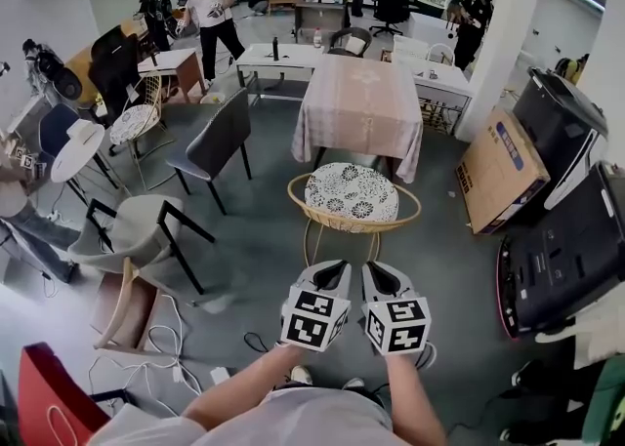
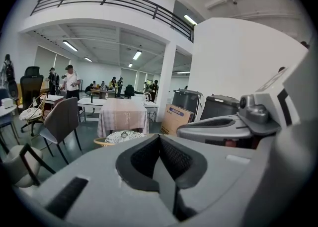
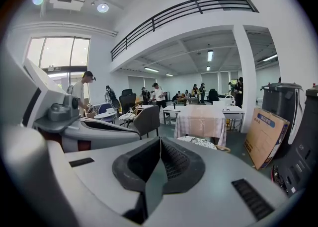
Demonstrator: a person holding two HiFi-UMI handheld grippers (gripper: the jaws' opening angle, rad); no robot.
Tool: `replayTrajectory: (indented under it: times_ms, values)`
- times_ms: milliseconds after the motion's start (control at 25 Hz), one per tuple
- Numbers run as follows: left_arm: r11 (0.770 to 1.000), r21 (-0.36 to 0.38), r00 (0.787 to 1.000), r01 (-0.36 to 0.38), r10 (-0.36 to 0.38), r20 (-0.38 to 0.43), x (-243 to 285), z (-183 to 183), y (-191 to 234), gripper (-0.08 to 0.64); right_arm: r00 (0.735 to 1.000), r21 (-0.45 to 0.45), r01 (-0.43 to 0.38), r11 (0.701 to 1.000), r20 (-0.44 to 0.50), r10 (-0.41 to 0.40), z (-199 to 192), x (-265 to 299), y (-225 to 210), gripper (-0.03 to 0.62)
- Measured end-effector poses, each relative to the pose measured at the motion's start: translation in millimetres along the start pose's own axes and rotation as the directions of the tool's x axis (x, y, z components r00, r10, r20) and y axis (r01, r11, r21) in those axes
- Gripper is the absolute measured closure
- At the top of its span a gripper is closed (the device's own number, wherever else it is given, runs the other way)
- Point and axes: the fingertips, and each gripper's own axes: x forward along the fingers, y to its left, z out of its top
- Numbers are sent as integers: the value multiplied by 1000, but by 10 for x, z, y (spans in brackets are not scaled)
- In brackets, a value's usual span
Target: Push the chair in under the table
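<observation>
A round rattan chair (image 1: 354, 202) with a black-and-white patterned cushion stands on the grey floor in front of the table (image 1: 359, 107), which wears a pinkish checked cloth; the seat's far edge reaches the cloth's hem. Both grippers hang side by side just on my side of the chair, apart from it. The left gripper (image 1: 332, 271) and the right gripper (image 1: 377, 273) are shut with nothing between the jaws. From the left gripper view the chair (image 2: 119, 137) and table (image 2: 122, 114) lie ahead, and the right gripper view shows the same chair (image 3: 202, 143) and table (image 3: 200, 118).
A dark grey chair (image 1: 217, 141) stands left of the table, a light armchair (image 1: 137, 229) nearer left. A cardboard box (image 1: 500, 169) leans at the right by black cases (image 1: 562, 259). Cables (image 1: 161, 351) lie on the floor at lower left. People work at far tables.
</observation>
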Motion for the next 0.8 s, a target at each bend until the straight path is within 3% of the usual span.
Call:
replayTrajectory:
  times_ms: [320,800]
  values:
    - [1000,-12,1000,6,-6,-15,94,-42,213,554,1000,-36,16,999,-22,-17,-1,189,0,588]
    - [999,29,998,-13,14,-63,803,55,376,554,999,-49,0,999,-44,-2,-7,708,-587,588]
